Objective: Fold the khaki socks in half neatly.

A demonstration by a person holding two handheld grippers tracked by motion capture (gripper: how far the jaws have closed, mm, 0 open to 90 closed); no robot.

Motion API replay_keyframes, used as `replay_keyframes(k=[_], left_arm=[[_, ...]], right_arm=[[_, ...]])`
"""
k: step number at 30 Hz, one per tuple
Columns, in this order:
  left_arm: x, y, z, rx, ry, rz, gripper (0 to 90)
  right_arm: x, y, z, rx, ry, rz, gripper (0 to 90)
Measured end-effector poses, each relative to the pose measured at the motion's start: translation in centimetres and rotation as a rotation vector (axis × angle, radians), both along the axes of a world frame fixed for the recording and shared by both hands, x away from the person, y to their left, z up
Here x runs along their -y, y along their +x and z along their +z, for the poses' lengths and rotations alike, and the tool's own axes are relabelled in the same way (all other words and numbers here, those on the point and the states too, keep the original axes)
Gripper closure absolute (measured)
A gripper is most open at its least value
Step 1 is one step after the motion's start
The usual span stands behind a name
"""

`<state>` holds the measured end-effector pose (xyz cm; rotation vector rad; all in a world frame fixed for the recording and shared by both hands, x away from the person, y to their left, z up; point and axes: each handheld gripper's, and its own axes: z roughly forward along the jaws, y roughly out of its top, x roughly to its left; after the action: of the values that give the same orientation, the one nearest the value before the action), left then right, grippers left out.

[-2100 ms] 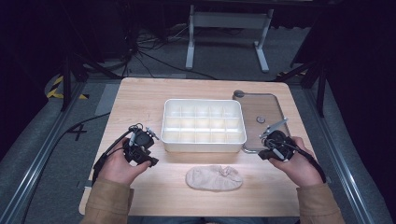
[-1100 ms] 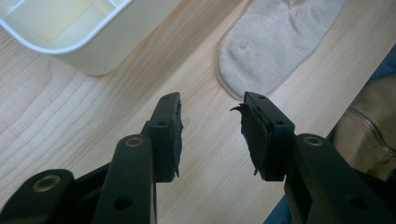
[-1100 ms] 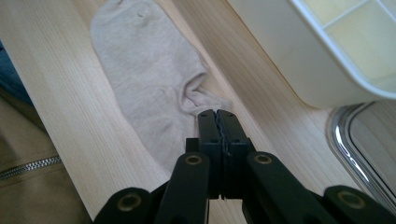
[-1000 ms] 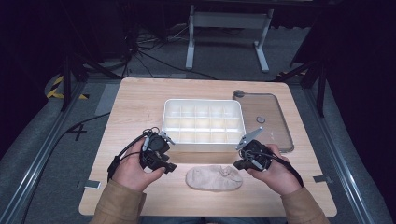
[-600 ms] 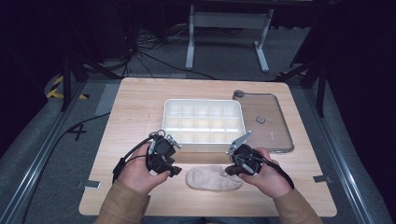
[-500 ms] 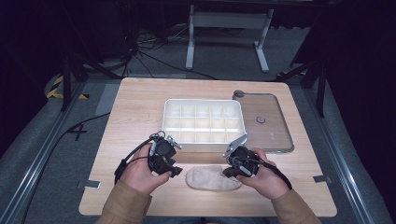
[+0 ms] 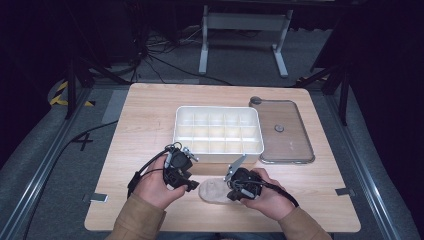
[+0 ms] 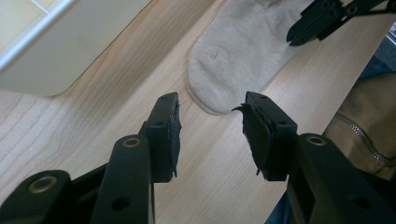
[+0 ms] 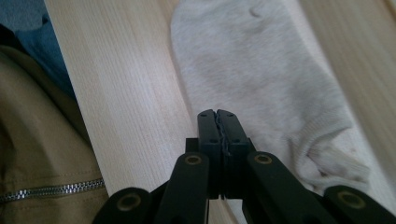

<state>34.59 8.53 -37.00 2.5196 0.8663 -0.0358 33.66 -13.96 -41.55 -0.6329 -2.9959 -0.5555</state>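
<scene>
One sock [image 7: 214, 191], one white divided tray [image 7: 218, 129], one clear lid [image 7: 286, 131] and two grippers are on or over the table [image 7: 150, 115]. The tray shows two rows of compartments, all seemingly empty; the lid lies flat just right of it, touching or nearly so.

The beige sock lies flat near the near edge of the table, just in front of the tray, between the two hands. Its long axis runs left to right: the rounded toe points left, the cuff end lies to the right.

The left gripper [image 8: 210, 121] hovers just left of the toe with its jaws apart and nothing between them. The right gripper [image 9: 222, 122] has its jaws pressed together at the sock's near edge, close to the cuff; whether fabric is pinched between them cannot be told.

The table is light wood with visible grain. Around it lie grey floor, cables, black stands and a dark room.
</scene>
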Motion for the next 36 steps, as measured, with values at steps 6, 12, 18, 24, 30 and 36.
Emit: replay_keyframes(k=[6, 12, 18, 24, 30, 36], left_arm=[[0.1, -0.2, -0.5, 0.033, -0.009, -0.008, 59.0], [0.3, -0.1, -1.1, 0.002, -0.014, -0.003, 60.3], [0.5, 0.3, -1.6, -0.034, -0.006, 0.014, 62.5], [0.9, 0.8, -2.9, -0.076, -0.035, 0.028, 64.8], [1.3, 1.1, -4.4, -0.111, -0.059, 0.080, 62.3], [1.6, 1.4, -5.6, -0.128, -0.066, 0.119, 65.3]], right_arm=[[-0.4, -0.1, -0.6, -0.002, -0.004, 0.009, 89.8], [-1.0, -0.2, -1.6, -0.005, -0.031, 0.017, 89.7], [-1.0, -0.2, -1.8, -0.002, -0.026, 0.015, 89.7], [-0.9, -0.2, -1.8, -0.003, -0.026, 0.018, 89.8], [-0.9, -0.2, -1.8, -0.003, -0.022, 0.016, 89.8], [-0.9, -0.2, -1.8, -0.002, -0.023, 0.015, 89.8]])
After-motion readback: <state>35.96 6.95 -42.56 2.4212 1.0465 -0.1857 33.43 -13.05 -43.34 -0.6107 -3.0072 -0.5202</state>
